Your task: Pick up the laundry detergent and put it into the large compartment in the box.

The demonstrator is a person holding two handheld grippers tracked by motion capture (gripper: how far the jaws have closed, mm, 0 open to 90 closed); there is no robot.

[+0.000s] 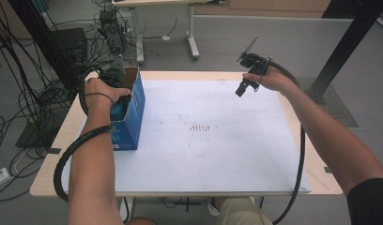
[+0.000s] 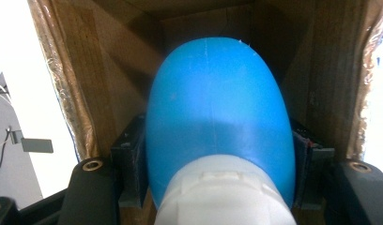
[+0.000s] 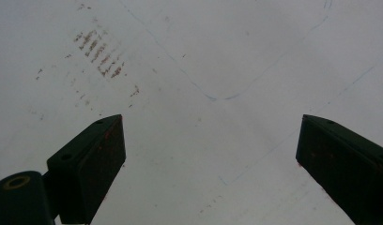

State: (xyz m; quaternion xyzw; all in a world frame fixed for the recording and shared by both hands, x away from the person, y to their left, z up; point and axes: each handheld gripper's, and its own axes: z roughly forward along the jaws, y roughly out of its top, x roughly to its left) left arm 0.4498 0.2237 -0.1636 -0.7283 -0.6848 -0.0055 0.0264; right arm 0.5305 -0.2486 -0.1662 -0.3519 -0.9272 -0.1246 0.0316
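Left gripper (image 2: 218, 187) deep inside box (image 1: 133, 110), jaws clamped on blue bottle (image 2: 218, 117), likely packing. Right gripper (image 3: 208, 164) parked above mat (image 3: 203, 56), jaws apart, empty.

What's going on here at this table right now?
A person works two hand-held grippers over a white mat. The left gripper is down inside an open blue cardboard box, jaws closed on a blue bottle with a white cap. The right gripper is held open above the mat, holding nothing.
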